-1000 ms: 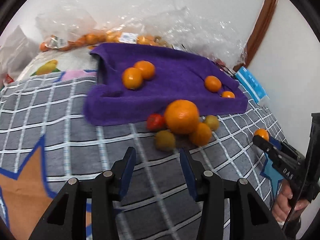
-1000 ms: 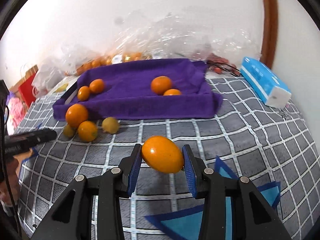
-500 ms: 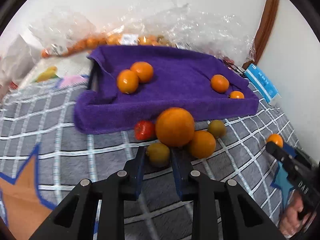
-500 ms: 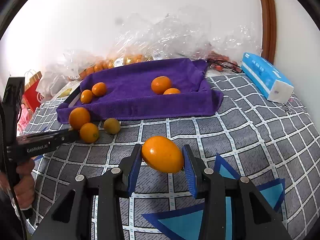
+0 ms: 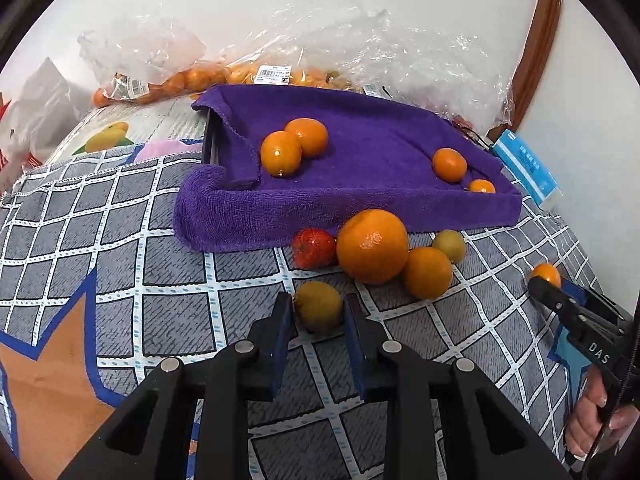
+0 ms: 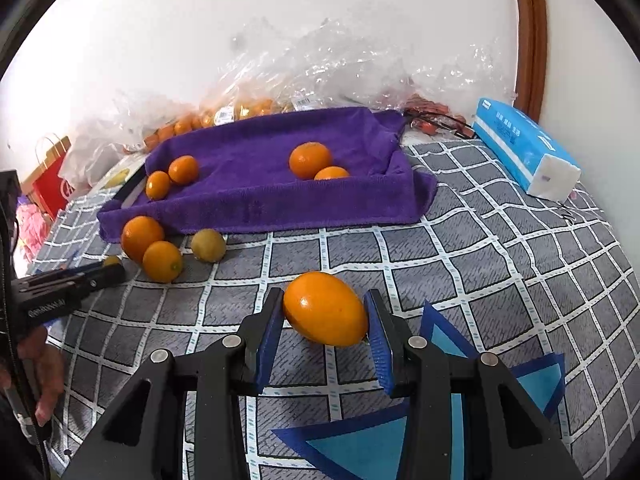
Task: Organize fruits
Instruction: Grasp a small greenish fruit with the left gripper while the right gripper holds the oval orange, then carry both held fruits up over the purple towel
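Observation:
A tray lined with a purple towel (image 5: 360, 212) (image 6: 280, 212) holds several small oranges (image 5: 280, 154) (image 6: 310, 159). In front of it on the checked cloth lie a large orange (image 5: 372, 246), a red fruit (image 5: 314, 248), a smaller orange (image 5: 427, 272) and a yellow-green fruit (image 5: 449, 245). My left gripper (image 5: 318, 314) is shut on another small yellow-green fruit (image 5: 318, 304) that rests on the cloth. My right gripper (image 6: 324, 306) is shut on an oval orange fruit (image 6: 325, 309), held just above the cloth to the right of the loose pile.
Clear plastic bags of oranges (image 5: 192, 80) line the wall behind the tray. A blue tissue pack (image 6: 524, 144) lies at the right by a wooden door frame (image 6: 530, 32). A red paper bag (image 6: 48, 176) stands at the far left. A hand (image 6: 40, 364) holds the left gripper's handle.
The left gripper moved forward to the yellow-green fruit and closed on it. The right gripper stayed put with the oval orange fruit in its jaws.

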`<control>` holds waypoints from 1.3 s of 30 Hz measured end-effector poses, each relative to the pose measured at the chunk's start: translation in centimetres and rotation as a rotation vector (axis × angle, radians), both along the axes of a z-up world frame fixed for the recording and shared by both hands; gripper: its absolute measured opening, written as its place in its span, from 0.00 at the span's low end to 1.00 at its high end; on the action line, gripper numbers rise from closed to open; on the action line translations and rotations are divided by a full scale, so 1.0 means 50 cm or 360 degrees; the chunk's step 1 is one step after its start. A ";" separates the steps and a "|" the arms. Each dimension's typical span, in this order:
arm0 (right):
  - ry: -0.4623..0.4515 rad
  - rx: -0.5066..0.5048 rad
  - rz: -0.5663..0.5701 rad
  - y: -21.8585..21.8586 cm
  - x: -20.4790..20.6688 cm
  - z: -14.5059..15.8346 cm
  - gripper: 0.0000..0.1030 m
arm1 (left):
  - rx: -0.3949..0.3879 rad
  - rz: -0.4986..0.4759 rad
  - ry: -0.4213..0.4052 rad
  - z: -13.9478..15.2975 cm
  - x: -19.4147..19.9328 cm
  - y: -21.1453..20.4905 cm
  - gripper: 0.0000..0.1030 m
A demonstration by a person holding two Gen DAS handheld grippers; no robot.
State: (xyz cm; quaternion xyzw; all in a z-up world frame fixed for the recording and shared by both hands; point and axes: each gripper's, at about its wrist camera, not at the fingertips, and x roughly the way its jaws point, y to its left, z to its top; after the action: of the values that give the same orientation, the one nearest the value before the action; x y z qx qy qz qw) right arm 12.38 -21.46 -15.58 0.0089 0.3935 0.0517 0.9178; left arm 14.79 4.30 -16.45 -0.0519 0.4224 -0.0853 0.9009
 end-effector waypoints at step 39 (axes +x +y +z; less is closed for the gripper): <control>-0.0125 -0.0010 0.0067 0.014 -0.028 0.019 0.38 | -0.0195 0.0036 -0.0279 0.045 -0.041 0.030 0.23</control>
State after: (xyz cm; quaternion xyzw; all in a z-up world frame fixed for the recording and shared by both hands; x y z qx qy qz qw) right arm 10.96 -20.76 -14.64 -0.0043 0.3575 0.0702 0.9313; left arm 12.73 5.79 -14.22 -0.1038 0.3353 -0.1050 0.9305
